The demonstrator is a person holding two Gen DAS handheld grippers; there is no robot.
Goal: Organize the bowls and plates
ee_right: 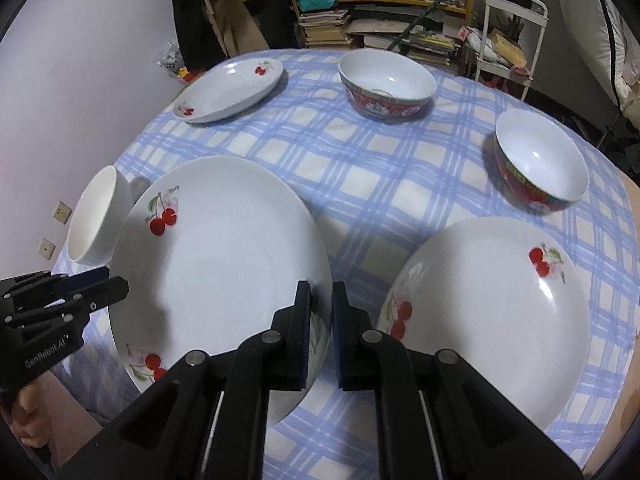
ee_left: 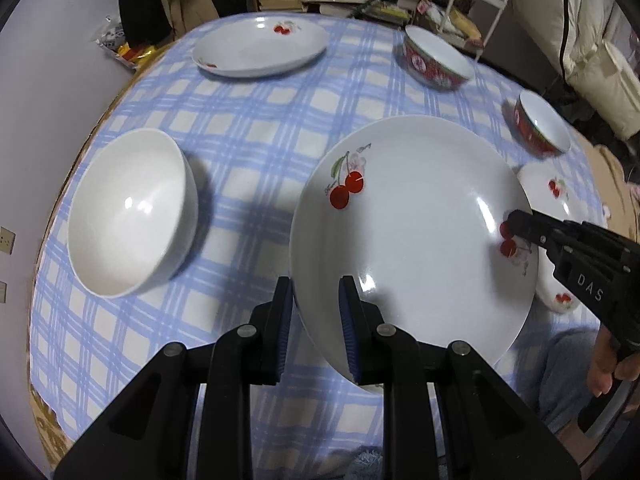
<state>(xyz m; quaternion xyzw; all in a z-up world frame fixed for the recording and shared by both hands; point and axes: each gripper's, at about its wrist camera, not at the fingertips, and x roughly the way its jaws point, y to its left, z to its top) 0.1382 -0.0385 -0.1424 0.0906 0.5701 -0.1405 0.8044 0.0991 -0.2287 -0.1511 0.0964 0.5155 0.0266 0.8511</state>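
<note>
Left wrist view: left gripper (ee_left: pixel 316 308) and right gripper (ee_left: pixel 516 226) are both clamping opposite rims of one cherry plate (ee_left: pixel 408 232), carrying it above the table (ee_left: pixel 256 128), toward (judging) a second plate (ee_left: pixel 560 200) lying at 3 o'clock. Sorting is looking barely begun: a third plate (ee_left: pixel 260 46) at 11 o'clock, a white bowl (ee_left: pixel 128 212) at 9 o'clock and two red bowls (ee_left: pixel 436 58) (ee_left: pixel 540 124) at 1–2 o'clock are all sitting apart, unstacked. Right gripper is reading "DAS"; in the right wrist view the left gripper (ee_right: pixel 110 286) is reading "GenRobot.AI".
</note>
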